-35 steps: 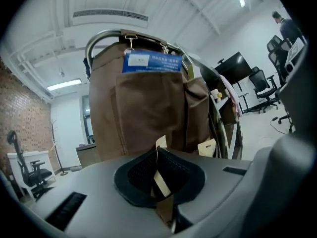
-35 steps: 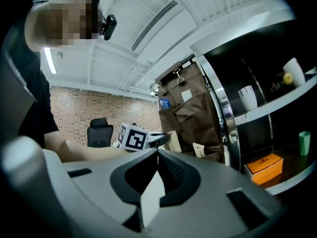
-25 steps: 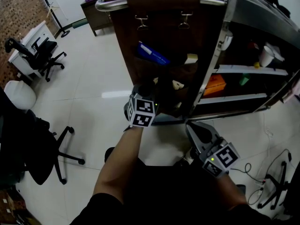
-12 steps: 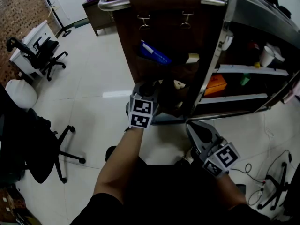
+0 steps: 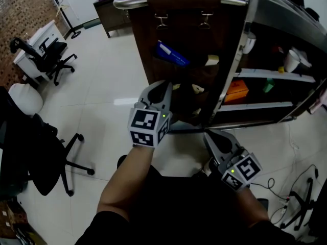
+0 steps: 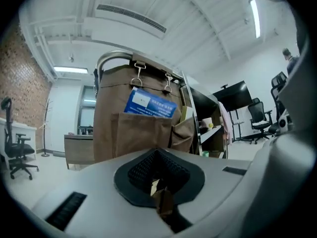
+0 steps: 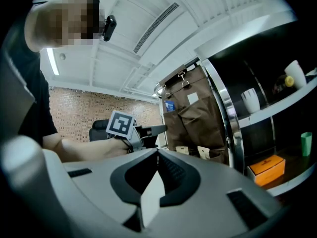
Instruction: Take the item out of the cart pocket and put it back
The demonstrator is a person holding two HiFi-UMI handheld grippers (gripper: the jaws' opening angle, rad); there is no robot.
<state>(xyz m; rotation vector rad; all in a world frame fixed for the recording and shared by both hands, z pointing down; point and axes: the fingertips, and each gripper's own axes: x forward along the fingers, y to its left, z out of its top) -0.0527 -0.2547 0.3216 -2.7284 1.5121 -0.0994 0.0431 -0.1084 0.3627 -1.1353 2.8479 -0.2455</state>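
The small brown item (image 6: pixel 161 201), with a pale corner at its top, sits pinched between the jaws of the left gripper (image 6: pixel 157 175), low in the centre of the left gripper view. These jaws have just been closing and now press on it. It is out of the pockets, held in front of the brown cloth organiser (image 5: pixel 186 40) that hangs on the end of the cart.

In the head view this gripper is in the middle of the frame, near the lower pockets, where two pale bits (image 5: pixel 197 89) stick out. A blue packet (image 5: pixel 171 54) stands tilted in an upper pocket, under two metal clips (image 5: pixel 162 20) and the cart's handle bar (image 5: pixel 127 3).

The right gripper (image 7: pixel 157 170) is lower right in the head view, apart from the cart, with its jaws together; what the pale sliver in their slit is, I cannot tell. An orange box (image 5: pixel 234 92) lies on a cart shelf at right.
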